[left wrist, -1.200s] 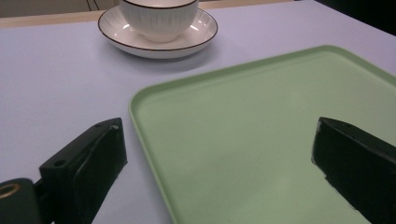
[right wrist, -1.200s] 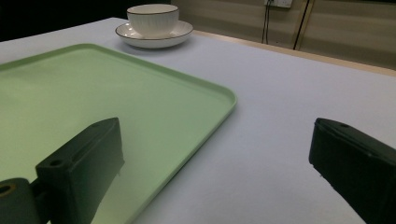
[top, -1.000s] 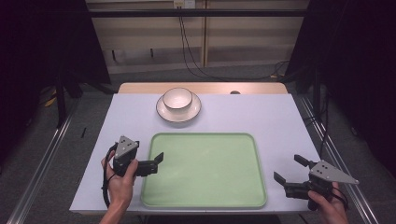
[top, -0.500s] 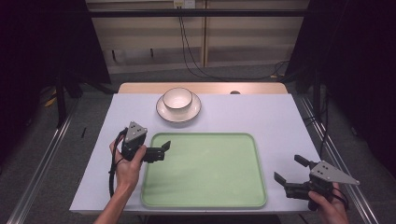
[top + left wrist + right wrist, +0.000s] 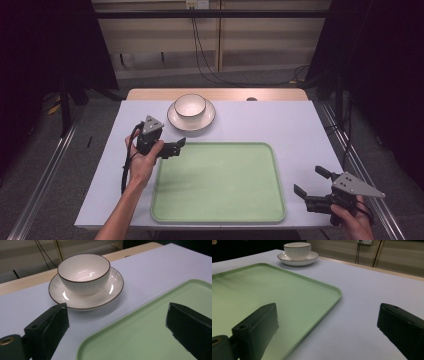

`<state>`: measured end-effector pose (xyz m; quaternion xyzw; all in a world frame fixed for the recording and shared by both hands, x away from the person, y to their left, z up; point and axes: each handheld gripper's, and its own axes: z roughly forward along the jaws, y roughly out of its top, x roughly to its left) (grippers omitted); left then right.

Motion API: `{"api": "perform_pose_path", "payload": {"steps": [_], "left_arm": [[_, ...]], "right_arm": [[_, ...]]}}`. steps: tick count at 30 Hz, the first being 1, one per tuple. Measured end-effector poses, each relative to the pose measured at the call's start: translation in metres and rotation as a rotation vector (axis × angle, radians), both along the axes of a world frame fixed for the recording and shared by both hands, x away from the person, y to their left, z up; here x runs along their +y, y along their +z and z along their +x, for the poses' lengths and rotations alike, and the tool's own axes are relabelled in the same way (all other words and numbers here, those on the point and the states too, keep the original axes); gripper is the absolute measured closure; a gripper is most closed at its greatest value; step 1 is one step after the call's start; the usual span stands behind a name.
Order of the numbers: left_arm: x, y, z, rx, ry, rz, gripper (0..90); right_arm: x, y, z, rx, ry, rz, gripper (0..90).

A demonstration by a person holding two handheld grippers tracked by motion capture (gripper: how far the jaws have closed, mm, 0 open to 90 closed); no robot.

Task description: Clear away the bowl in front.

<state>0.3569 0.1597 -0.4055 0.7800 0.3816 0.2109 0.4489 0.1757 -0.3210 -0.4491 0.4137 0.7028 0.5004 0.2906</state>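
Left tool (image 5: 175, 146): jaws wide apart, empty, has moved forward from near worktop edge over last second. Just ahead of it: bowl (image 5: 84, 272) on saucer (image 5: 113, 291), untouched. Tray (image 5: 220, 215) corner directly under jaws. Reach for bowl likely underway. Right tool (image 5: 314, 186): jaws spread, empty, unmoved beside tray's near right corner.
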Motion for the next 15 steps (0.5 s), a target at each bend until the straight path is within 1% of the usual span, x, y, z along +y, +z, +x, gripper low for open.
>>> {"api": "perform_pose_path", "payload": {"steps": [1, 2, 3, 4, 5, 6, 7, 8, 10, 11, 14, 15], "left_arm": [[0.0, 0.001, 0.006, 0.008, -0.007, 0.017, 4.2], [0.0, 0.001, 0.007, 0.007, 0.006, 0.018, 4.0], [0.0, 0.002, 0.009, -0.003, 0.01, 0.022, 4.5], [0.001, 0.004, 0.012, -0.007, 0.004, 0.033, 5.0], [0.001, 0.005, 0.015, -0.007, 0.007, 0.03, 4.1], [0.003, 0.009, 0.022, -0.007, 0.027, 0.011, 4.4], [0.003, 0.009, 0.022, -0.007, 0.027, 0.011, 4.5], [0.004, 0.011, 0.027, -0.004, 0.038, 0.012, 4.5], [0.005, 0.012, 0.034, 0.001, 0.043, 0.009, 5.0], [0.005, 0.012, 0.04, -0.002, 0.044, 0.0, 5.3], [0.003, 0.011, 0.051, 0.014, 0.039, -0.012, 5.2], [0.002, 0.011, 0.055, 0.019, 0.038, -0.007, 5.4]], "right_arm": [[0.0, 0.0, 0.0, 0.001, 0.002, -0.001, 2.8], [0.0, 0.0, 0.0, 0.0, 0.011, -0.001, 2.8], [0.0, 0.0, 0.0, -0.002, 0.011, 0.0, 2.8], [-0.001, 0.0, 0.0, -0.002, 0.013, -0.001, 2.8], [-0.001, 0.001, -0.001, -0.004, 0.014, 0.0, 2.8], [-0.001, 0.001, -0.001, -0.003, 0.013, 0.0, 2.8], [-0.001, 0.001, -0.001, -0.003, 0.013, 0.0, 2.8], [-0.001, 0.001, -0.001, -0.002, 0.014, 0.0, 2.8], [-0.001, 0.001, -0.001, -0.003, 0.016, 0.002, 2.8], [-0.001, 0.001, -0.001, -0.006, 0.014, -0.003, 2.8], [-0.001, 0.0, -0.001, 0.0, 0.014, -0.004, 2.8], [-0.001, 0.0, 0.0, 0.0, 0.013, -0.002, 2.8]]}}
